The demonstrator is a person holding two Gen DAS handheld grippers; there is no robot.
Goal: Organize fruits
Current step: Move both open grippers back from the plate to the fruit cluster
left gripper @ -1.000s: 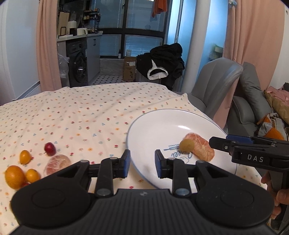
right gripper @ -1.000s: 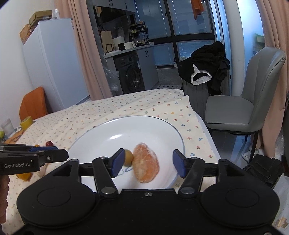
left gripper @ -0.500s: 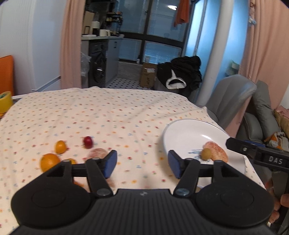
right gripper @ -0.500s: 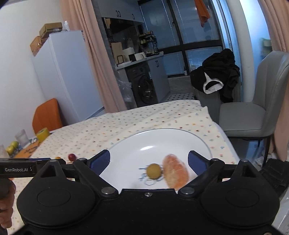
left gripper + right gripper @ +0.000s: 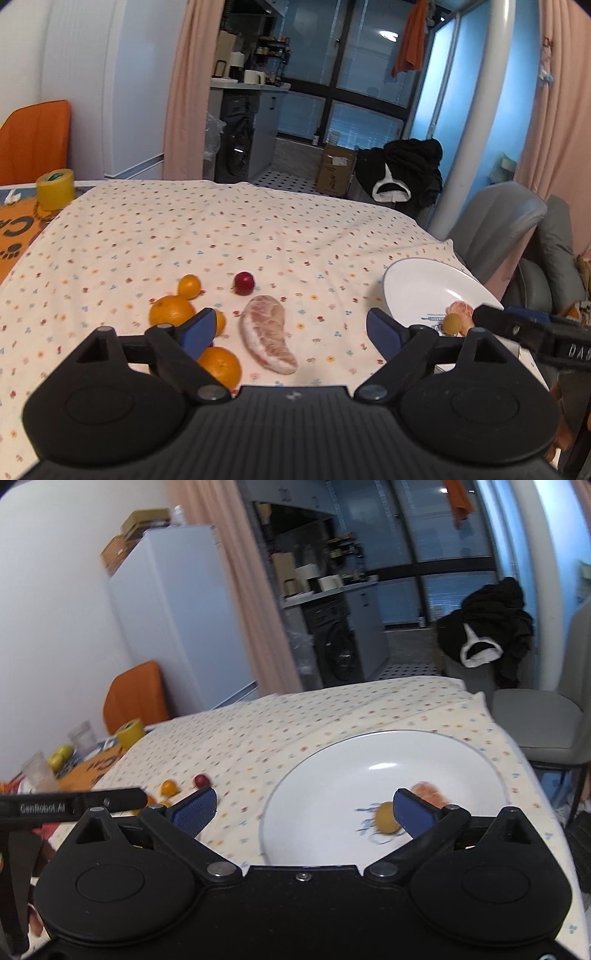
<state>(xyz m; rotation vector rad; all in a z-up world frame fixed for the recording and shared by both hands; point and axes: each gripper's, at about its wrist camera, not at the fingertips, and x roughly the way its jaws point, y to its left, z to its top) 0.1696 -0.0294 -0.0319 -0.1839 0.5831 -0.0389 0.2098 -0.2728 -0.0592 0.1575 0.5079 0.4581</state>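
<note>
Both the left gripper (image 5: pixel 290 328) and right gripper (image 5: pixel 301 808) had fingers spread wide, holding nothing. A peeled segment (image 5: pixel 269 338) lay on the worktop (image 5: pixel 221 236) near oranges (image 5: pixel 171 311); the plate (image 5: pixel 424 753) carried two fruits.

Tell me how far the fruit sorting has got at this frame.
Done: the white round plate holds a peeled orange segment and a small yellow-green round fruit. In hand: nothing; the left gripper and right gripper are both open and empty. Left on the floral tablecloth: a pale pink peeled pomelo wedge, a small dark red fruit, and several oranges.
</note>
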